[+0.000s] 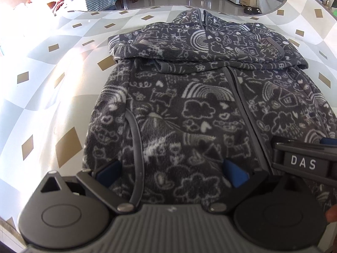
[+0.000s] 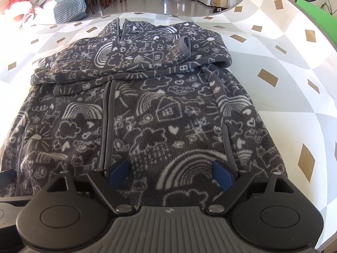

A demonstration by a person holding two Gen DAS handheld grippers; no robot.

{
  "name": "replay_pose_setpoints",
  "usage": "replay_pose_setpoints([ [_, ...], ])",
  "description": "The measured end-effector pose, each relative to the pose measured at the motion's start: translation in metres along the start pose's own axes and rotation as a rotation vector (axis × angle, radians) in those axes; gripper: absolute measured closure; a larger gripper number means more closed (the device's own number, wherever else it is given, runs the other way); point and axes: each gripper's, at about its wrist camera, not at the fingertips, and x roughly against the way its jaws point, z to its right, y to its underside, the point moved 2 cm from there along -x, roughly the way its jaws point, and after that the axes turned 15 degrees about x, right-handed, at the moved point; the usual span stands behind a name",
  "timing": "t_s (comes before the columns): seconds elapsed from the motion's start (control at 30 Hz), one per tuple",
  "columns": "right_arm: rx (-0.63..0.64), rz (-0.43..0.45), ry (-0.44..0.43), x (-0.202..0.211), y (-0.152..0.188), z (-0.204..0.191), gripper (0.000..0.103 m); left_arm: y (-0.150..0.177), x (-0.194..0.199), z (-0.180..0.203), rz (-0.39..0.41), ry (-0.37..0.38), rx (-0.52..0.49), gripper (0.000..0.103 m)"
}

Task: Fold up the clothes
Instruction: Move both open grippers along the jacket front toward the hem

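— Fleece everywhere I look. Where does the jacket (image 1: 189,109) lie?

— Flat on the checked tablecloth (image 1: 63,67), front side up, zip (image 2: 107,122) running down the middle toward us. Both sleeves (image 2: 130,59) are folded across the chest, one over the other, so the body makes a tidy block. That looks deliberate: with the arms tucked in, only a fold of the body seems left to do.

— And the tools?

— The left gripper (image 1: 171,174) hangs over the near hem, left of the zip, its blue pads spread wide with fleece showing between them but nothing pinched. The right gripper (image 2: 170,171) sits just right of the zip, spread just as wide, pads clear of the cloth. In the left view its dark body shows at the right edge, close beside its partner.

— Why side by side like that?

— My guess is they mean to take the hem at two points, one on each half, so the bottom lifts evenly and can be carried up toward the collar (image 1: 200,16) without the front panels sagging apart at the zip.

— Any risk?

— Thick fleece may bunch; a shallow pinch might catch only the top layer.
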Motion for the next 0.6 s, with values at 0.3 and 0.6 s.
replay_pose_setpoints([
  [0.3, 0.01, 0.056, -0.003, 0.0029, 0.0079, -0.0007, 0.016, 0.0051, 0.004, -0.0012, 0.02, 0.004, -0.008, 0.0],
  [0.6, 0.02, 0.069, -0.005, 0.004, 0.011, -0.0001, 0.016, 0.0067, 0.0065, -0.0021, 0.014, 0.015, -0.019, 0.0],
])
